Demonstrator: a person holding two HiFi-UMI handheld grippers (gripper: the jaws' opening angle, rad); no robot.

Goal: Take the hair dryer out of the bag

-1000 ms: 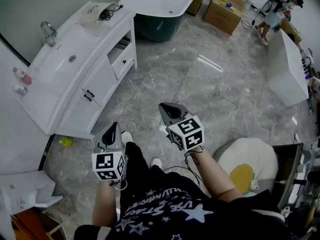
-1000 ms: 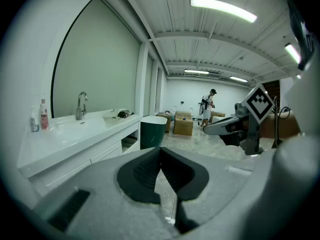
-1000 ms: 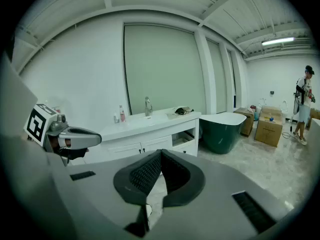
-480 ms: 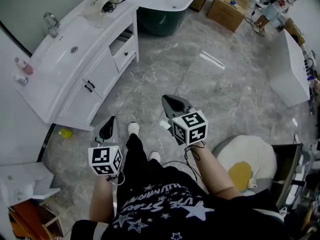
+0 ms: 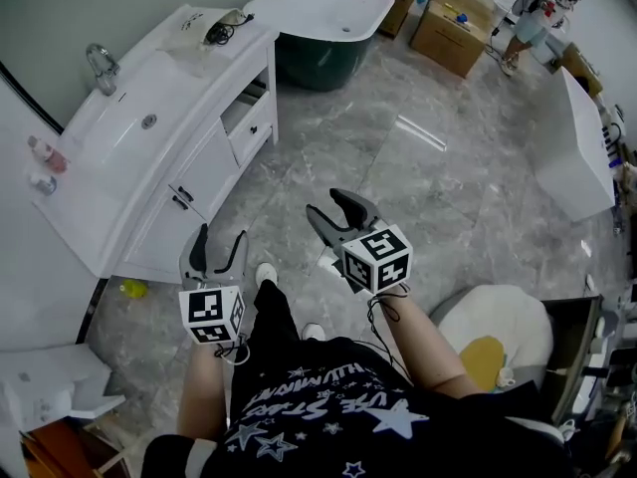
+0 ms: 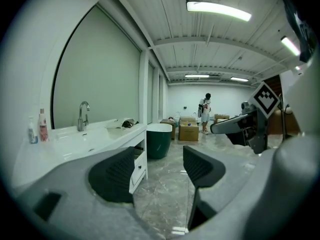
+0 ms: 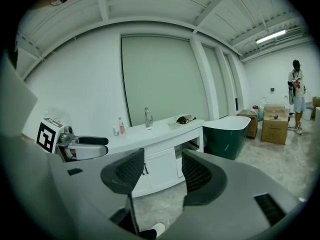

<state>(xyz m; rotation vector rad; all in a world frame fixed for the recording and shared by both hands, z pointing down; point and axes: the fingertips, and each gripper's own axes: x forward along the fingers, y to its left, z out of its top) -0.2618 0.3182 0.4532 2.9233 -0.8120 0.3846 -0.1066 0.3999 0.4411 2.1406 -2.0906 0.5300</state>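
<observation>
A clear bag (image 5: 214, 26) with a dark corded thing inside, likely the hair dryer, lies at the far end of the white vanity top (image 5: 149, 88). The bag also shows small in the left gripper view (image 6: 129, 123) and the right gripper view (image 7: 186, 119). Both grippers hang in the air over the floor, well short of it. My left gripper (image 5: 220, 237) (image 6: 160, 166) is open. My right gripper (image 5: 330, 205) (image 7: 160, 171) is open too. Both sets of jaws have just been opening, with nothing between them.
The vanity has a sink, a faucet (image 5: 100, 63) and small bottles (image 5: 45, 152) at its near end. A dark green bathtub (image 5: 323, 18) stands beyond it, then cardboard boxes (image 5: 453, 28) and a person (image 5: 532, 13). A round white seat (image 5: 493, 327) is at lower right.
Both grippers' jaws were shut before and now stand apart. Both grippers have shifted a little forward, toward the vanity.
</observation>
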